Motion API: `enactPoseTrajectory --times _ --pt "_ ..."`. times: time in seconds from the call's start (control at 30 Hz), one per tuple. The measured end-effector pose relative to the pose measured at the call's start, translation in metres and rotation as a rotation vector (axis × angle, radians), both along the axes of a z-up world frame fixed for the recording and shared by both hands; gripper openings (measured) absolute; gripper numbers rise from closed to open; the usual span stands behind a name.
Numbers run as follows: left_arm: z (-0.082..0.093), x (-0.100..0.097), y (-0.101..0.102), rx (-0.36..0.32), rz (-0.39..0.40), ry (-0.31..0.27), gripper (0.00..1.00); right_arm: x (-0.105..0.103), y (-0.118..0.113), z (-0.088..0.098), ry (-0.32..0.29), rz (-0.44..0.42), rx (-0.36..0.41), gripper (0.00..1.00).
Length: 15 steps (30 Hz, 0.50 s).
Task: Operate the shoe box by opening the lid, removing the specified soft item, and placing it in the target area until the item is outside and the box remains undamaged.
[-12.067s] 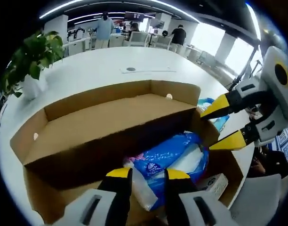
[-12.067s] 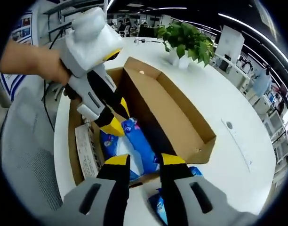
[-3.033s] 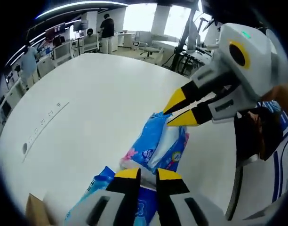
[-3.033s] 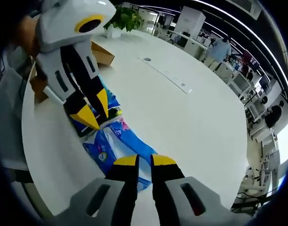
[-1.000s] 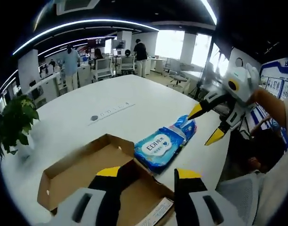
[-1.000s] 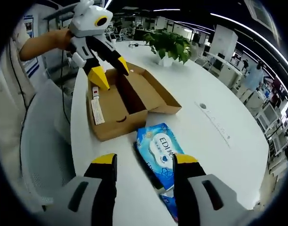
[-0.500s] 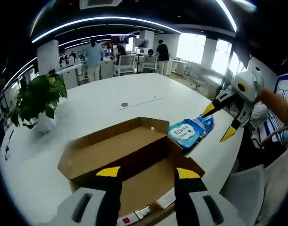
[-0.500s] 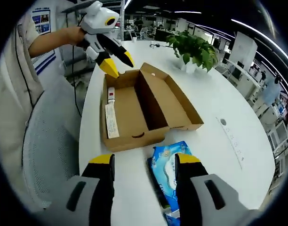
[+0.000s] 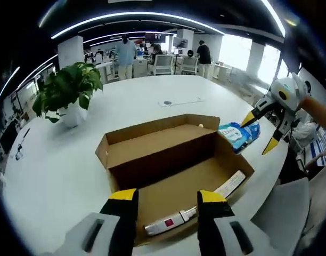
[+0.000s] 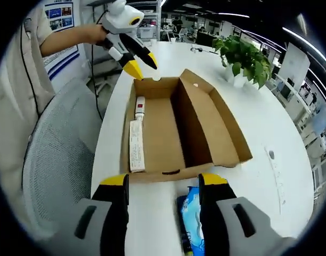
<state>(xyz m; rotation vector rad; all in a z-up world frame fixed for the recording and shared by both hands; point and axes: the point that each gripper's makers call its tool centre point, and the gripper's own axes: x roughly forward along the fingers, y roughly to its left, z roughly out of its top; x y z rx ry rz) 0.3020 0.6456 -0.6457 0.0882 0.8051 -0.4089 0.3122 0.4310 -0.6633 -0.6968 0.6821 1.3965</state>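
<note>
The left gripper holds its yellow-tipped jaws apart with nothing between them, hovering over the near wall of the shoe box. The right gripper is likewise spread wide and empty, above the desk edge just short of the box. The box is plain brown corrugated cardboard, a long rectangular tray with its lid folded back and standing up along one long side. On the flat floor of the box lie a long white paper strip and a small white tube with a red label, end to end along one wall. The soft item, a glossy blue plastic pack of tissues, lies on the smooth white desk outside the box, just beside its short end. Farther off, a leafy green potted plant stands in a white pot on the desk, well apart from the box. A grey mesh chair sits beside the desk.
</note>
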Motion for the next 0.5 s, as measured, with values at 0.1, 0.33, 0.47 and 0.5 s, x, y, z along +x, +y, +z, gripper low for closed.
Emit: enactPoseTrajectory --times 0.1,0.33,0.47,0.5 --pt "-0.005 -0.003 0.013 0.012 0.024 0.009 0.45 -0.001 0.007 -0.004 0.008 0.014 -0.004 0.50" --pt "-0.021 -0.014 0.038 0.035 0.097 0.044 0.43 -0.003 0.023 -0.013 0.022 0.049 -0.013 0.50" --pt "-0.031 -0.017 0.049 0.041 0.132 0.067 0.41 -0.003 0.032 -0.019 0.023 0.071 -0.025 0.50" --pt "-0.034 -0.019 0.052 0.042 0.140 0.072 0.40 -0.004 0.033 -0.020 0.024 0.074 -0.026 0.50"
